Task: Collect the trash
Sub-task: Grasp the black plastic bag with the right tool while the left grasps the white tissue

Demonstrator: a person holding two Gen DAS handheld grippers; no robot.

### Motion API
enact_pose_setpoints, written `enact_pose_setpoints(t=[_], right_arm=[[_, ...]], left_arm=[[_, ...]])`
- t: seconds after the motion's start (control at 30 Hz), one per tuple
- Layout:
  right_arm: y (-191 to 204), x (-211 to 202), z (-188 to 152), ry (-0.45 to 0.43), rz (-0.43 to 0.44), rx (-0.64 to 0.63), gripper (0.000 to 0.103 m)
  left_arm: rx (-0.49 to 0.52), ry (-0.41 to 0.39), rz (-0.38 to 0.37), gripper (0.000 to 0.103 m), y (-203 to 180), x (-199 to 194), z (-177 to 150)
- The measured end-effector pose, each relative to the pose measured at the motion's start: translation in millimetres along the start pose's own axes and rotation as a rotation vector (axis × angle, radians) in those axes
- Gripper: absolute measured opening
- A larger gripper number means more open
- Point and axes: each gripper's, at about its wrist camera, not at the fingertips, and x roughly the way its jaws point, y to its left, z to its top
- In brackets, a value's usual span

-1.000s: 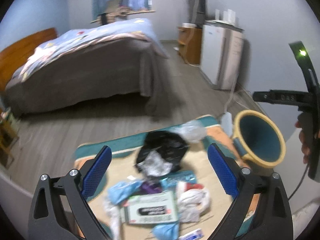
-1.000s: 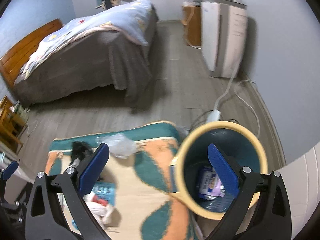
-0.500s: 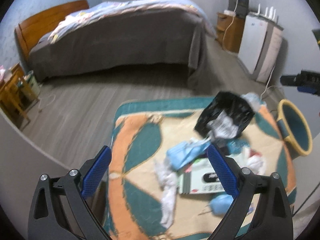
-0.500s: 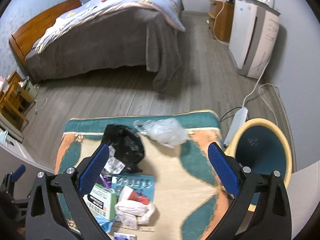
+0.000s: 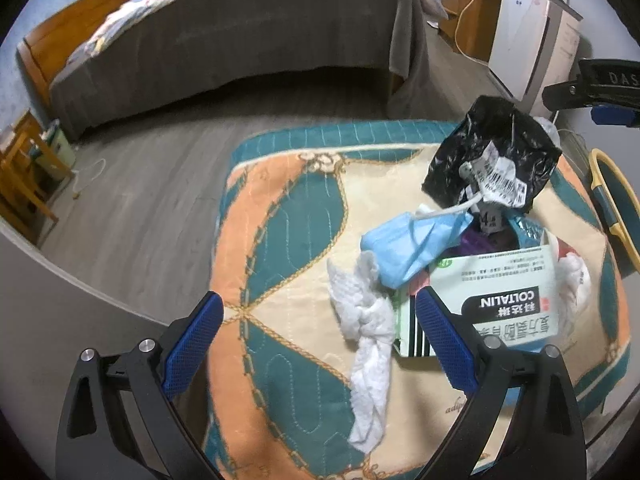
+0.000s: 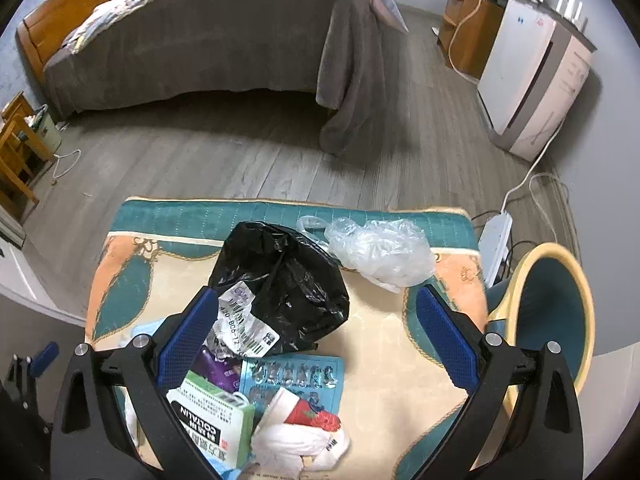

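Trash lies on a patterned mat point(image 5: 280, 240): a black plastic bag point(image 5: 492, 152), a blue face mask point(image 5: 412, 244), a twisted white tissue point(image 5: 368, 340) and a green-white medicine box point(image 5: 496, 304). My left gripper point(image 5: 320, 340) is open and empty, hovering above the tissue. My right gripper point(image 6: 316, 332) is open and empty above the black bag point(image 6: 280, 284), with a clear plastic bag point(image 6: 380, 252), a blister pack point(image 6: 296, 376) and the box point(image 6: 216, 416) around it. The yellow-rimmed teal bin point(image 6: 552, 320) stands right of the mat.
A bed with a grey cover point(image 6: 208, 40) stands behind the mat across grey wood floor. A white appliance point(image 6: 532, 76), a power strip point(image 6: 496, 240) and cables sit at the right wall. Wooden furniture point(image 5: 24, 184) is at the left.
Both grippers have swung left, away from the bin and over the trash pile. The left gripper has come closer to the mat, now above the tissue. Both stay open.
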Motion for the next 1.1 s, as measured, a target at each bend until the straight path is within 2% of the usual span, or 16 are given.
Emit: enact_pose_setpoints(t=[0.2, 0.37, 0.43, 0.5, 0.6, 0.77, 0.8, 0.9, 0.93, 1.03, 1.1], right_arm=[[2.9, 29.7, 3.5, 0.057, 0.0, 0.027, 0.097], [11.4, 50.7, 2.8, 0.107, 0.007, 0.033, 0.097], [16.1, 57.8, 2.9, 0.123, 0.006, 0.021, 0.097], [20.7, 64.8, 2.6, 0.139, -0.003, 0.009, 0.097], [25.4, 75.5, -0.8, 0.176, 0.004, -0.003, 0.097], [30.7, 88.4, -9.3, 0.245, 0.025, -0.026, 0.097], [30.6, 88.1, -10.5, 0.247, 0.03, -0.025, 0.094], [27.4, 86.0, -11.4, 0.248, 0.053, -0.012, 0.075], [26.5, 85.3, -12.2, 0.252, 0.06, -0.011, 0.072], [25.3, 82.1, -13.0, 0.258, 0.082, -0.016, 0.047], [25.5, 78.4, -13.1, 0.256, 0.109, -0.018, 0.041]], left_arm=[[0.041, 0.045, -0.016, 0.096, -5.6, 20.1, -5.3], [0.035, 0.089, -0.041, 0.093, -3.6, 34.2, -9.2], [0.043, 0.11, -0.041, 0.09, -4.1, 39.5, -10.9], [0.045, 0.137, -0.061, 0.082, -4.4, 45.6, -13.3], [0.047, 0.142, -0.09, 0.076, -5.5, 46.9, -14.4], [0.073, 0.147, -0.134, 0.06, -10.9, 46.6, -16.7], [0.074, 0.15, -0.142, 0.056, -12.1, 47.2, -16.2], [0.094, 0.159, -0.165, 0.047, -16.9, 46.1, -18.4], [0.107, 0.163, -0.164, 0.045, -18.6, 45.8, -19.4], [0.117, 0.163, -0.184, 0.032, -22.6, 42.9, -20.6], [0.123, 0.161, -0.192, 0.029, -24.7, 40.4, -21.3]])
